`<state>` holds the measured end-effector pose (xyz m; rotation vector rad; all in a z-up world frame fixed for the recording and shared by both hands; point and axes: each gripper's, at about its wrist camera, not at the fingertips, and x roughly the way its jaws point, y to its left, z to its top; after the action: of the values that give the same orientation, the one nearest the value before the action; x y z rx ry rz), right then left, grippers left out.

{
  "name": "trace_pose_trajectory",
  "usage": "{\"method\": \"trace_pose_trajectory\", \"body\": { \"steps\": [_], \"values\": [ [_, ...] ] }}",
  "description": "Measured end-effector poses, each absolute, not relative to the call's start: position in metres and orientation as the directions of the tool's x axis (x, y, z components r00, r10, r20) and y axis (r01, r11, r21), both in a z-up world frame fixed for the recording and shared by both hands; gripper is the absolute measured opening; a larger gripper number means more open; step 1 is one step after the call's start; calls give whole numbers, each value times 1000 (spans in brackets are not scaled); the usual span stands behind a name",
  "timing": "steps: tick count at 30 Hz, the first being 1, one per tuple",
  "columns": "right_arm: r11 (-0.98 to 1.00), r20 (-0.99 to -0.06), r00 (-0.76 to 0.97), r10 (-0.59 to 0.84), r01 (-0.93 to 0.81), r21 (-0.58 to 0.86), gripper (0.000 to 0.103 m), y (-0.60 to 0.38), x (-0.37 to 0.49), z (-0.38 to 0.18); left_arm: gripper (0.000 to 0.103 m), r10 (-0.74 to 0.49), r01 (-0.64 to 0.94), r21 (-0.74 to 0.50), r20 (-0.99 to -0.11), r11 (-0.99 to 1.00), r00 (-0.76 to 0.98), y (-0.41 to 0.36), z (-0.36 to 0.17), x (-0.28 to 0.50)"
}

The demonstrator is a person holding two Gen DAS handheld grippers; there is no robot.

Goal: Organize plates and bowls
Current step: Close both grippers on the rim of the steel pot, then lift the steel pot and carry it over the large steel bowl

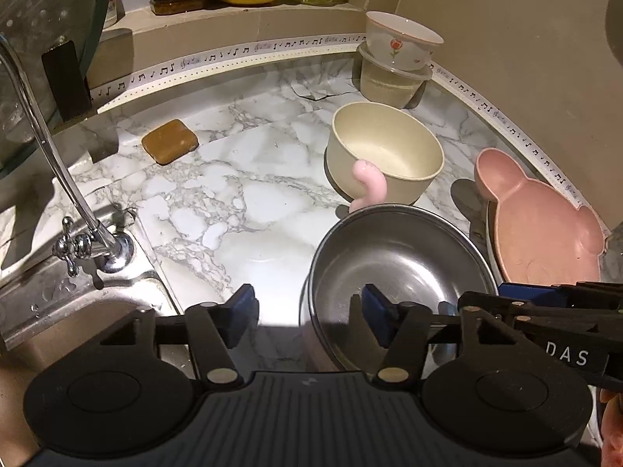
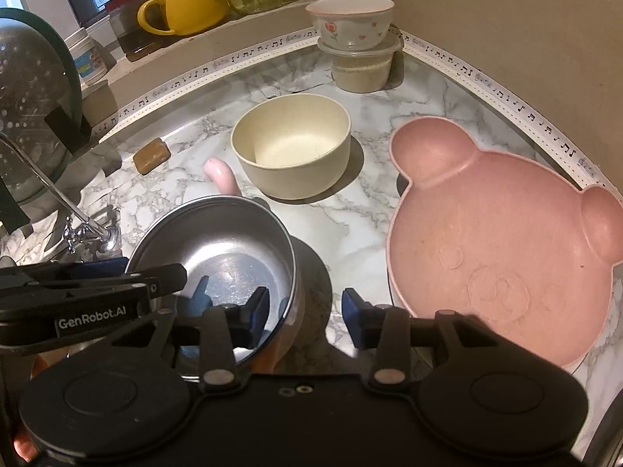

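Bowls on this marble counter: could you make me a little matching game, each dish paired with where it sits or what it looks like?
Things:
1. steel bowl
2. cream bowl
3. pink bear plate
4. flowered bowl

Descriptions:
A. stacked on a lidded plastic tub in the corner
B. has two round ears
C. nearest the sink, shiny inside
D. plain, standing alone mid-counter

Pairs: 1-C, 2-D, 3-B, 4-A
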<state>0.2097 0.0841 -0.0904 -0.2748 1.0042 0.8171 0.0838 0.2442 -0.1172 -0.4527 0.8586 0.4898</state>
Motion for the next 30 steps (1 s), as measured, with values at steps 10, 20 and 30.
{"method": "trace_pose_trajectory", "body": {
  "steps": [10,20,30],
  "values": [
    [670,-834,273,480,-727,148,20,86,204,-88,29,201,-575,-193,-811,795,550,242,-119,85],
    [675,-823,310,475,-728,116,10,84,197,-85,15,220,-567,-169,-804,806,553,235,-116,83],
    [696,-820,330,468,-709,112,8,65,191,-75,15,205,-548,-174,-802,818,561,219,-107,79]
  ]
}}
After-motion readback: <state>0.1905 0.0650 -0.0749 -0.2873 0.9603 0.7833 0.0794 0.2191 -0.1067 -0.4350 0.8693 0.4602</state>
